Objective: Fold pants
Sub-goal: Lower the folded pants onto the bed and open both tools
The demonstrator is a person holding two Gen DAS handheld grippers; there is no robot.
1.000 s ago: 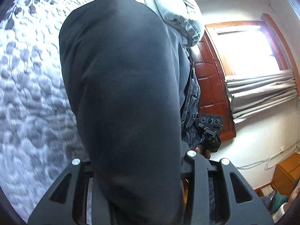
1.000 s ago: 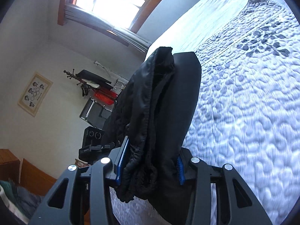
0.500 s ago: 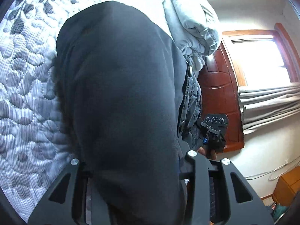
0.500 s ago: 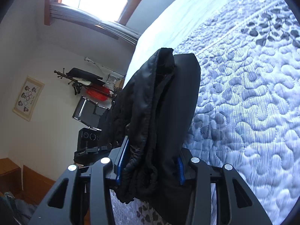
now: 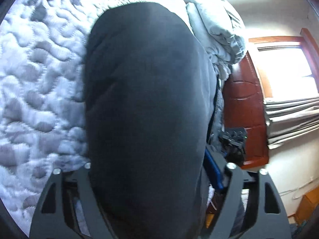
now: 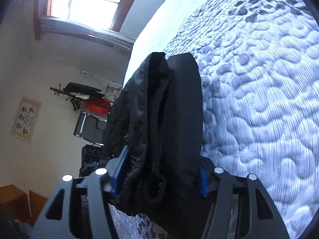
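The left gripper (image 5: 151, 179) has just been opening, its fingers (image 5: 214, 171) apart around the dark pants (image 5: 147, 103) above the quilt (image 5: 39, 79). The right gripper (image 6: 159, 171) has also been opening, the bunched pants between its fingers.

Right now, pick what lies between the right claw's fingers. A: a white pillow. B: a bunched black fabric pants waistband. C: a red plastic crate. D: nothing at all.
B: the bunched black fabric pants waistband fills the gap between the right claw's blue-padded fingers, above the grey-white quilted bedspread.
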